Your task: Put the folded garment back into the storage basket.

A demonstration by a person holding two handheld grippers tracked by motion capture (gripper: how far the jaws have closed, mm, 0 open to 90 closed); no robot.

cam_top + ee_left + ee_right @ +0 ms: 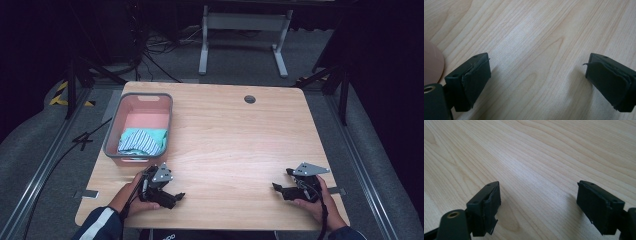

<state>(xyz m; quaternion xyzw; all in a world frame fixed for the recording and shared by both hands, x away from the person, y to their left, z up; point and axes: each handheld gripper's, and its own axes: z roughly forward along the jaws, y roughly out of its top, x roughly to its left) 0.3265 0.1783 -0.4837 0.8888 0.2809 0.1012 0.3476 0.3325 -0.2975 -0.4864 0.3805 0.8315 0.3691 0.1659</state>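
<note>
Near the table's (235,130) front edge both the left gripper (170,195) and right gripper (281,190) rest wide open and empty (striped cloth (142,141) already lies in the pink basket (170,107) at the left edge), so probably nothing remains but waiting.
</note>
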